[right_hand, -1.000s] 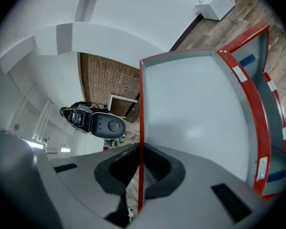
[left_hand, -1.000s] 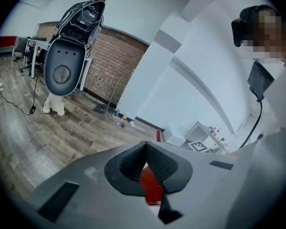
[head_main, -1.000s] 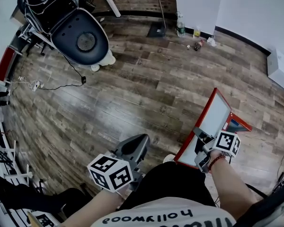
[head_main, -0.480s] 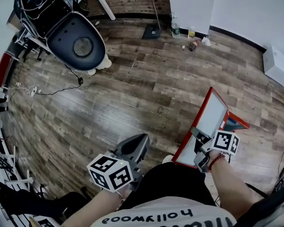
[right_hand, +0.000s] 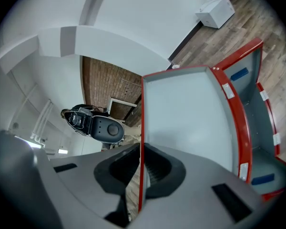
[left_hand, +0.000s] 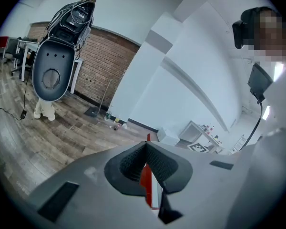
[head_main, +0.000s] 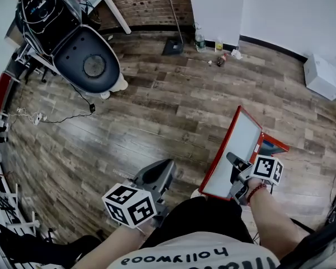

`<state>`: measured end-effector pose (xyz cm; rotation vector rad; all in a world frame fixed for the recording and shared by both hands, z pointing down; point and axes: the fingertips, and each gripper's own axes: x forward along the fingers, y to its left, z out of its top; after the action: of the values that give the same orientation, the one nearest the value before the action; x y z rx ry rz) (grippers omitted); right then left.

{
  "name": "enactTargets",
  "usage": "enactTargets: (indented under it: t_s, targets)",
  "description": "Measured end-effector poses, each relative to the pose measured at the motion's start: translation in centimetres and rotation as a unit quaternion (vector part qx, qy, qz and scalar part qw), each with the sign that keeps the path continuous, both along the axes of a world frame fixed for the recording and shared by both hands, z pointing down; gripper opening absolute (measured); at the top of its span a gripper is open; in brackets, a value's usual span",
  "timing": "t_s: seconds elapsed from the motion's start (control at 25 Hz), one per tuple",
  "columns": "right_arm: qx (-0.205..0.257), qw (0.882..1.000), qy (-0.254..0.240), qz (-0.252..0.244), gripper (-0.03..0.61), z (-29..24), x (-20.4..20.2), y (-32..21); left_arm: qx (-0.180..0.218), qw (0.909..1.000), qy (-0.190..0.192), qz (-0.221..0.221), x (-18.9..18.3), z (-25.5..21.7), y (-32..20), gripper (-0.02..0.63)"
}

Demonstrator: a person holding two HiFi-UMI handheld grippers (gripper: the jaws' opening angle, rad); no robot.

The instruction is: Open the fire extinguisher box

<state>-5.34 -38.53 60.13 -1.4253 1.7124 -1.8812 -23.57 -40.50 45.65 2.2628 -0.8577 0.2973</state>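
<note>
The fire extinguisher box (head_main: 273, 144) on the floor (head_main: 157, 111) at my near right looks open already: the jaws of my right gripper (right_hand: 141, 156) pinch the red edge of its door (right_hand: 186, 113), swung wide, and the jaws of my left gripper (left_hand: 146, 149) are closed on nothing.

Box (head_main: 274, 145) interior mostly hidden behind door (head_main: 238, 150)

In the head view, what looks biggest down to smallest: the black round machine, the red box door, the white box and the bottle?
1. black round machine
2. red box door, though it sits nearest the camera, so it may look bigger than it is
3. white box
4. bottle, by the wall
</note>
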Motion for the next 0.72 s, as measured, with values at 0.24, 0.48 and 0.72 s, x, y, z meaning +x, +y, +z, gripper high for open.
enactTargets:
  t_s: [0.24, 0.48, 0.72]
  targets:
    - [0.033, 0.998, 0.044, 0.031, 0.029, -4.0, 4.8, 1.5, 0.017, 0.9986, 0.017, 0.048, 3.2, -1.4, 0.6, 0.005]
    - [0.108, 0.984, 0.144, 0.008, 0.029, -12.3, 9.0, 4.4, 0.041, 0.9945, 0.046, 0.084, 8.9, -3.8, 1.0, 0.005]
    - [0.276, 0.895, 0.336, -0.097, 0.029, -21.9, 13.5, 8.3, 0.068, 0.9913, 0.084, 0.075, 15.4, -7.4, 4.0, 0.005]
